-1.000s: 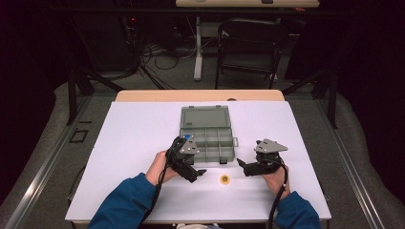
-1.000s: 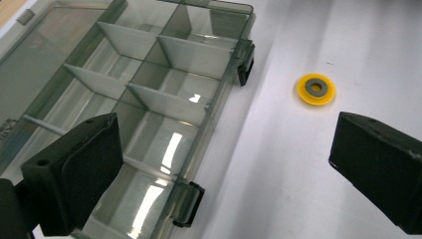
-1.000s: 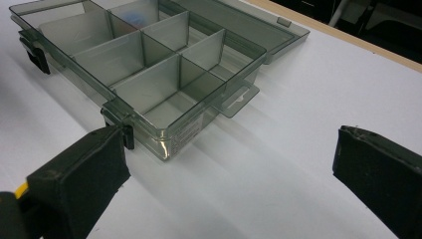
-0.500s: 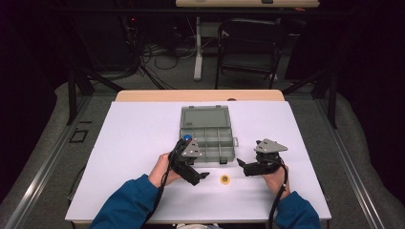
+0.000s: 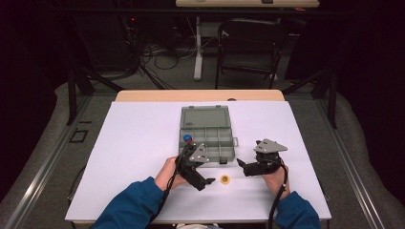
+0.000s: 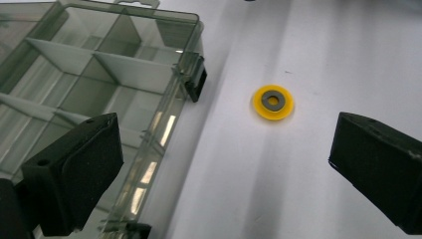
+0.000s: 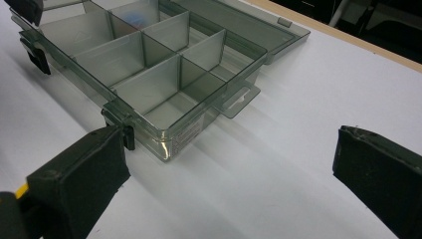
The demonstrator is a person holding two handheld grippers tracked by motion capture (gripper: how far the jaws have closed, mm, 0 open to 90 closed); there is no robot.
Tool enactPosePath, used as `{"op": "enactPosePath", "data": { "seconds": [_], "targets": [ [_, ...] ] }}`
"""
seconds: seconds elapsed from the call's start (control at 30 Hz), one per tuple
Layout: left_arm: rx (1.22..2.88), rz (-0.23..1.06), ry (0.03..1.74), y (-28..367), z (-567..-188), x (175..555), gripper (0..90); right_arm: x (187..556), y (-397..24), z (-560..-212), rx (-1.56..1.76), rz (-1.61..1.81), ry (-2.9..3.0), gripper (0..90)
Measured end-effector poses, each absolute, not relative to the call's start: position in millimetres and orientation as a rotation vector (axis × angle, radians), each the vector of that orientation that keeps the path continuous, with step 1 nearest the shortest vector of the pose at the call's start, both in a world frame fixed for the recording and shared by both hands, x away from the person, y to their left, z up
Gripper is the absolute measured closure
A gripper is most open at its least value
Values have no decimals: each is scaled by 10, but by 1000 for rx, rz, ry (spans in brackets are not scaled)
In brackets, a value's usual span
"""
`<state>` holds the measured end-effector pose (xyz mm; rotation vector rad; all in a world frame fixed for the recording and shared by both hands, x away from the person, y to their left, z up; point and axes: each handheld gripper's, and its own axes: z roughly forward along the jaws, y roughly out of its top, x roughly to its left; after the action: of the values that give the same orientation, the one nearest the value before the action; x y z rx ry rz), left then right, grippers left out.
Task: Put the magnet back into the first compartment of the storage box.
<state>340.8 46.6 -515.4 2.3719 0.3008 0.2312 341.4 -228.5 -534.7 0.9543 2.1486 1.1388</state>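
Observation:
A clear grey compartment box (image 5: 219,143) lies open at mid-table, lid (image 5: 205,117) folded back. A small blue piece (image 5: 187,138) sits in one of its left compartments. In front of the box a yellow ring with a grey centre (image 5: 224,179) (image 6: 272,102) lies flat on the white table. My left gripper (image 5: 205,181) (image 6: 224,169) is open just left of the ring, with the box's front wall (image 6: 169,114) by its left jaw. To the ring's right, my right gripper (image 5: 242,168) (image 7: 224,184) is open with nothing between its jaws, facing the box's corner (image 7: 164,144).
The white table top (image 5: 133,157) has free room to the left and right of the box. Two black latches (image 6: 196,84) stick out from the box's front wall. A chair (image 5: 248,43) and cables stand on the floor beyond the far edge.
My left gripper has shifted a little toward the near edge and the yellow ring. The right gripper, ring and box have stayed put.

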Motion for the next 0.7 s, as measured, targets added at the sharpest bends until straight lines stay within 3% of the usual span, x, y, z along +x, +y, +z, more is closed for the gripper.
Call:
{"op": "enactPosePath", "data": {
  "seconds": [0.7],
  "targets": [
    [2420, 182, 249, 204, -5322, 3339, 8, 3415, -2284, -5347, 953, 1138, 2149, 0]
  ]
}}
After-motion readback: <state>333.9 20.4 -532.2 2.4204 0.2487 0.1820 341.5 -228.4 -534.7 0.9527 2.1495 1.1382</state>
